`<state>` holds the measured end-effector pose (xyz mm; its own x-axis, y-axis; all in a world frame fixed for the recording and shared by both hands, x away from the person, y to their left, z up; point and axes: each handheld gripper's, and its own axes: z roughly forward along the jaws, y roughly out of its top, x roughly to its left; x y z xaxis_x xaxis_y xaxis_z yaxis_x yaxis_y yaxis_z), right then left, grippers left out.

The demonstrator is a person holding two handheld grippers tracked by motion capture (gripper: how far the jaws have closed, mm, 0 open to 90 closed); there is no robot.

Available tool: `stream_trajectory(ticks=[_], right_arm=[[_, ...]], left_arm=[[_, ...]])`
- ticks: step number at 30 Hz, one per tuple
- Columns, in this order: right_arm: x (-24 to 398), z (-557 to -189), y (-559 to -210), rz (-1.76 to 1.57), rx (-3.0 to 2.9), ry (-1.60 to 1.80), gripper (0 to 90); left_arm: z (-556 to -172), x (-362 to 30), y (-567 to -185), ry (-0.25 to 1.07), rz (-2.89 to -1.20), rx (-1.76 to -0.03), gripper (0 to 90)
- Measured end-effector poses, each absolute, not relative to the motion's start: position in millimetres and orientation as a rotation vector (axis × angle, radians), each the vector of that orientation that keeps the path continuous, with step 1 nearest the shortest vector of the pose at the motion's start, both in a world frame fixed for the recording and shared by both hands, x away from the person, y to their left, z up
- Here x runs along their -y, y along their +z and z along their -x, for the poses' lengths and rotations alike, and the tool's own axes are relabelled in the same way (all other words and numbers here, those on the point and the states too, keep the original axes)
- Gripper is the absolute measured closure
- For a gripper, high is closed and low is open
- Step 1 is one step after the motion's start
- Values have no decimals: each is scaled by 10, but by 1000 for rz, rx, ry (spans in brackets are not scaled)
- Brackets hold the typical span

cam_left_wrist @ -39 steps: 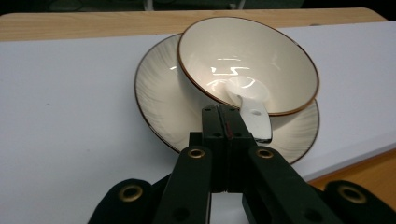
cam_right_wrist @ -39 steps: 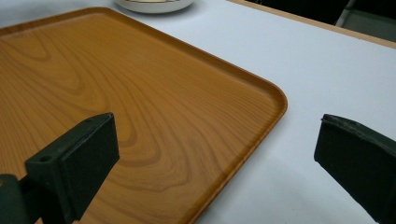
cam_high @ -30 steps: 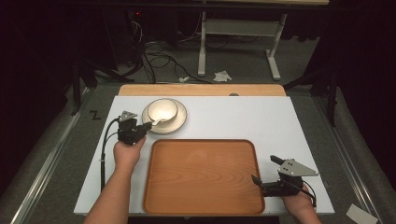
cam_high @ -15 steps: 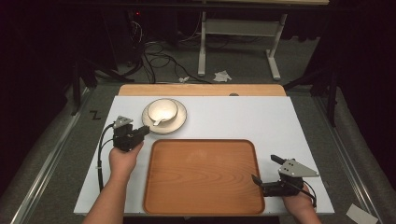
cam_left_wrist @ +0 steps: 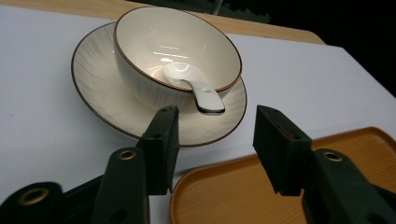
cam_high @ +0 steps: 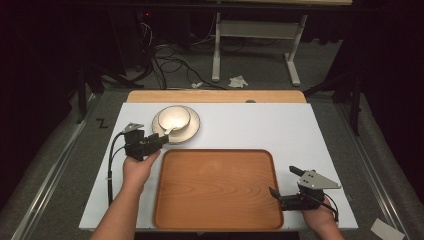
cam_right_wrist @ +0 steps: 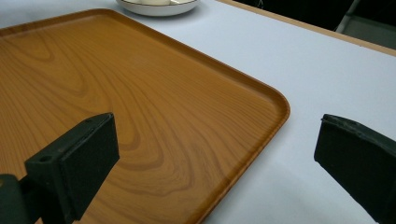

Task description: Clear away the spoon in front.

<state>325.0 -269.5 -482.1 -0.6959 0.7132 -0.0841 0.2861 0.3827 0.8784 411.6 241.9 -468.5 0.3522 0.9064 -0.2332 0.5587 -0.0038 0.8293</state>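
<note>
Just now the left hand-held gripper (cam_high: 159, 141) let go and backed off the plate (cam_high: 192, 131).
Its jaws had just been opening and stood about half spread with nothing between them, close to the plate's near rim; the bowl (cam_left_wrist: 177, 51) and spoon (cam_left_wrist: 198, 91) sat on that plate beyond the tray (cam_high: 215, 210), so the grasp looked released. The right hand-held gripper (cam_high: 280, 192) waited wide open at the tray's corner.

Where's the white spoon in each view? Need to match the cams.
High view: spoon upper left, handle over the bowl's near rim.
Left gripper view: upper centre, in the bowl, handle toward the camera.
Right gripper view: cannot make it out; plate at top edge.
Shared landmark: wooden tray.
</note>
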Motion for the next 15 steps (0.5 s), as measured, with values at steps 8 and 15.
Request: stream_trajectory(ticks=[8, 15], right_arm=[[2682, -3251, -4826, -870, -2199, 1261, 9], [2687, -3262, -4831, -862, -2202, 1262, 9]], left_arm=[[-4099, -2348, -4619, 402, -1645, -1331, 425], [-4208, -2321, -4641, 305, -1554, -1422, 454]])
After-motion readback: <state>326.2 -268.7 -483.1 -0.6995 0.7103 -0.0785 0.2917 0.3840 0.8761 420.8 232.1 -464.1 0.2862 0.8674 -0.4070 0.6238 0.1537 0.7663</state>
